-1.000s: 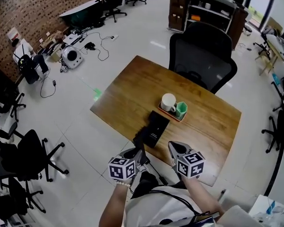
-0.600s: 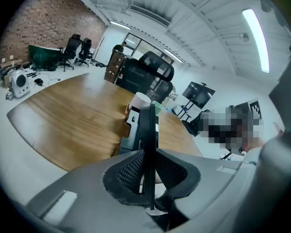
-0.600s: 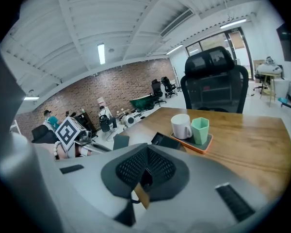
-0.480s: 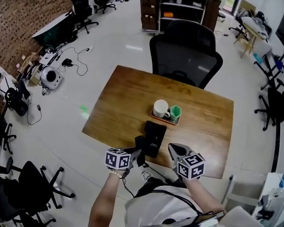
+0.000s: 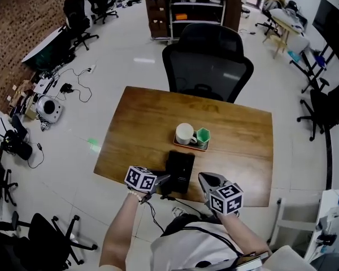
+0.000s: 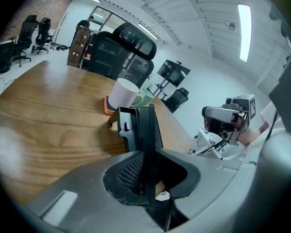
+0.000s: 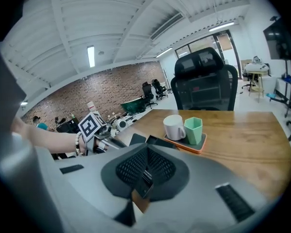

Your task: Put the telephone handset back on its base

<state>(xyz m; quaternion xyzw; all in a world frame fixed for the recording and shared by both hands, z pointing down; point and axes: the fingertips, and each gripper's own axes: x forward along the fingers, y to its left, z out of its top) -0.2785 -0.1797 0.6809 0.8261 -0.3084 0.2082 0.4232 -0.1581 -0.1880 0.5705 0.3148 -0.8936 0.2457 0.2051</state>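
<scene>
White shirt (image 5: 186,250); black strap (image 5: 217,237); beaded bracelet (image 7: 79,143)

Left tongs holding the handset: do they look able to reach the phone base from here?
Probably yes. The left tongs grip the handset right beside the phone base, nothing between them; the mug and tray sit beyond the base, out of the way.

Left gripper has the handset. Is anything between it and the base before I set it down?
Nothing visible stands in the way. The handset, clamped in the left gripper, is right beside the base. The tray with the mug sits beyond the base, and the right gripper is off to its other side.
</scene>
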